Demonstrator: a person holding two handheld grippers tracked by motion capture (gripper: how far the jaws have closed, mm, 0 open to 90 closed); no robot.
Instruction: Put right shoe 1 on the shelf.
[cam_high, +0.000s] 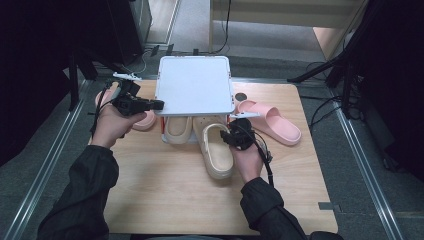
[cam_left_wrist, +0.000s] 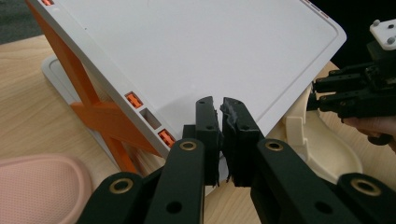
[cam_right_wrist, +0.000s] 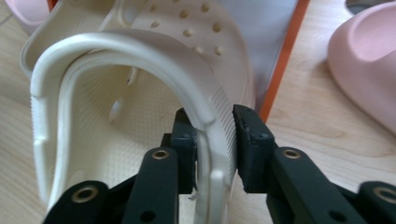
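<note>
A cream clog lies on the table with its toe under a white shelf on orange legs. My right gripper is shut on the clog's heel strap, with the right gripper jaws on either side of the strap near its right end. A second cream clog sits under the shelf to the left. My left gripper is shut and empty at the shelf's front left edge. In the left gripper view, the left gripper hovers just before the shelf.
One pink slide lies right of the shelf and another pink slide lies left of it, under my left hand. The wooden table has bare room in front. An orange leg stands just right of the held clog.
</note>
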